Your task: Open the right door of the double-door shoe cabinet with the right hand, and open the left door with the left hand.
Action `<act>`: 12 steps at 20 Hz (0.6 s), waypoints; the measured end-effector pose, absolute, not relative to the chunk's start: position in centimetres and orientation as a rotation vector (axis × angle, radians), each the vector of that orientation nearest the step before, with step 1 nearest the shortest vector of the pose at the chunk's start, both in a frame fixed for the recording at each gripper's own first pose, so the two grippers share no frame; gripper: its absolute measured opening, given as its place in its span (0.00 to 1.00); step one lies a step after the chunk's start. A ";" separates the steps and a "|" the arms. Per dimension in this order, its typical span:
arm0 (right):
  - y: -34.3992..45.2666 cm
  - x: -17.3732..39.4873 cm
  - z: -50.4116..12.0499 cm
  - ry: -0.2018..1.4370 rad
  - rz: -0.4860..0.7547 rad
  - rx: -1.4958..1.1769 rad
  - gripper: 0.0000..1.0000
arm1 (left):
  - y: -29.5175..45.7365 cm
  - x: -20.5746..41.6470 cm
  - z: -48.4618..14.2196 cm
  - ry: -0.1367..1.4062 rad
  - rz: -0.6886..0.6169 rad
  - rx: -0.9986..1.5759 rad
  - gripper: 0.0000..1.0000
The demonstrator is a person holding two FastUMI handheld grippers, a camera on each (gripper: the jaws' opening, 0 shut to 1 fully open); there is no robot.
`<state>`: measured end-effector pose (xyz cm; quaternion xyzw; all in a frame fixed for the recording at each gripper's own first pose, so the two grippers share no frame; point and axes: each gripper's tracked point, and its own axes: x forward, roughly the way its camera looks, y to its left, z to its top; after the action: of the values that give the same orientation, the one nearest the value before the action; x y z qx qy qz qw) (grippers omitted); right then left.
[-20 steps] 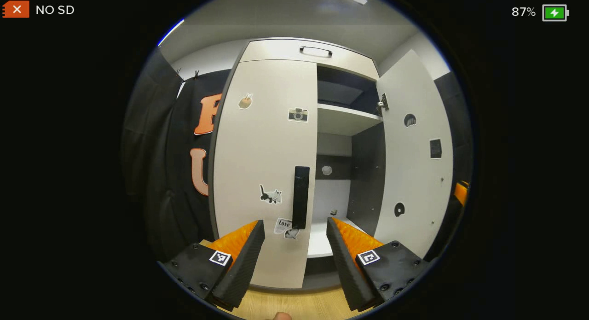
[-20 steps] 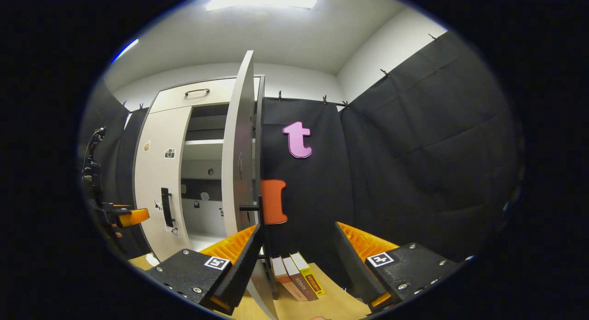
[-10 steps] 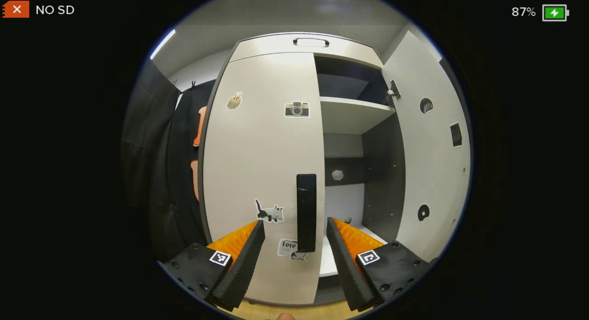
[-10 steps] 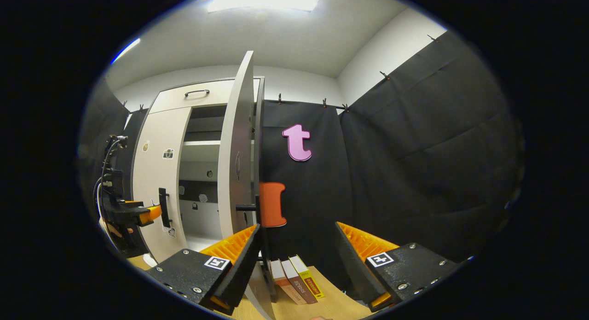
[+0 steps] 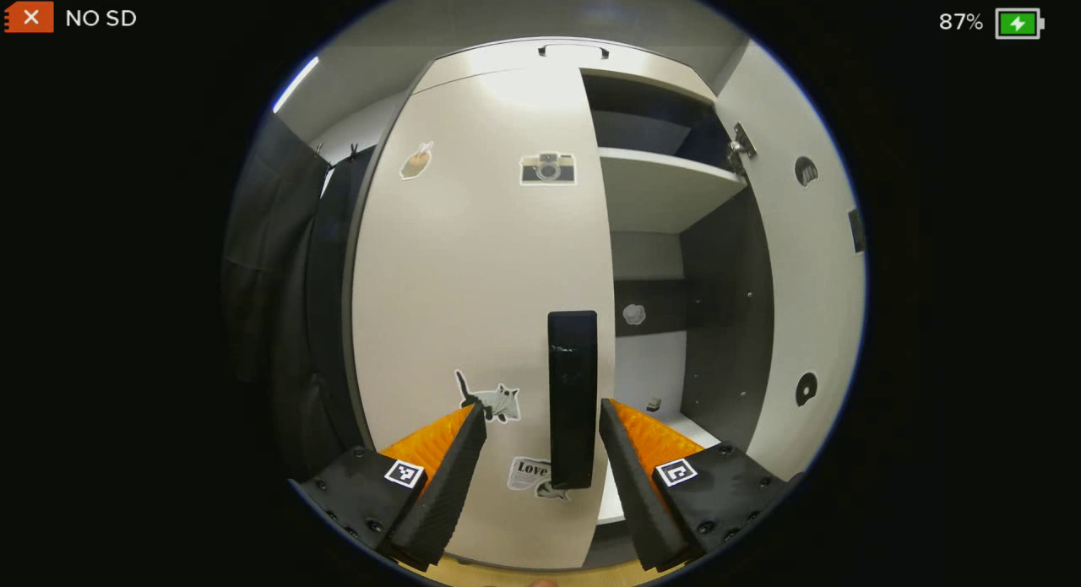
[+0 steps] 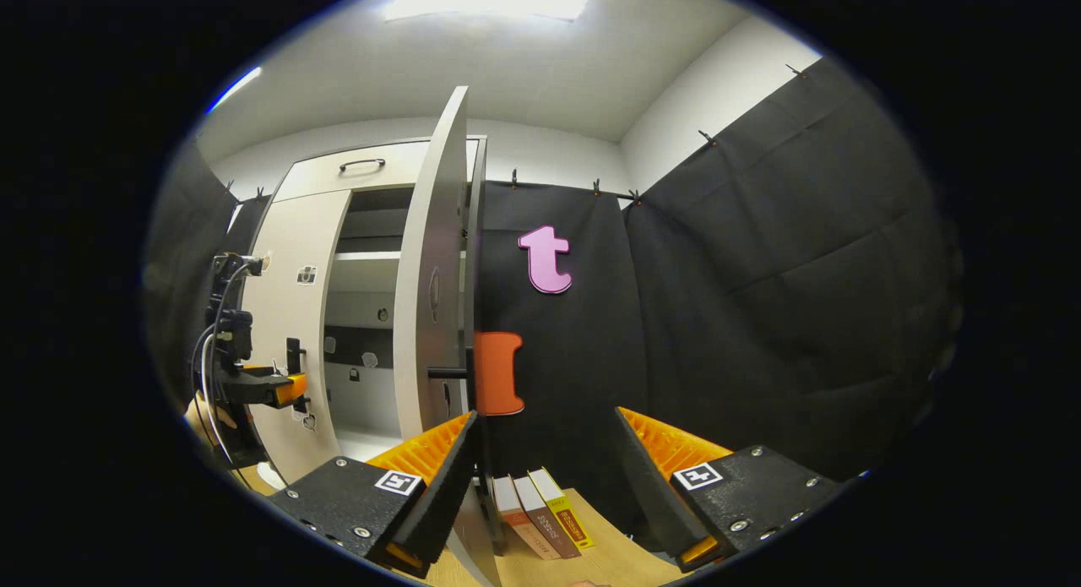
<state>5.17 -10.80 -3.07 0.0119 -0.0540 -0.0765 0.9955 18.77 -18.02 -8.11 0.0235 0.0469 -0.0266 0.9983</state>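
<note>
Lining up my left gripper, fingers spread either side of the black handle on the closed left door, not yet pinching. If I close off-centre, a pad could slip off. One right door stands open; my right gripper is spread on nothing near it. Two doors, three books on the floor.

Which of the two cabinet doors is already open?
The right door, swung wide so the shelf shows. The left door sits flush and shut, its black handle between the open left gripper fingers.
</note>
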 end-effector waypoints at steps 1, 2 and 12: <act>-10.8 5.2 -3.1 -0.109 -0.154 0.025 0.93 | -18.0 18.8 -8.4 0.098 -0.048 0.053 0.81; -10.9 5.1 -3.2 -0.110 -0.154 0.026 0.93 | -18.2 19.0 -8.6 0.104 -0.049 0.051 0.77; -10.1 5.0 -3.4 -0.111 -0.129 0.009 0.93 | -19.9 19.1 -9.1 0.124 -0.115 -0.032 0.30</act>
<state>4.96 -10.10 -3.44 0.0044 -0.0554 -0.0643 0.9964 19.14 -19.90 -9.07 -0.0160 0.0618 -0.0574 0.9963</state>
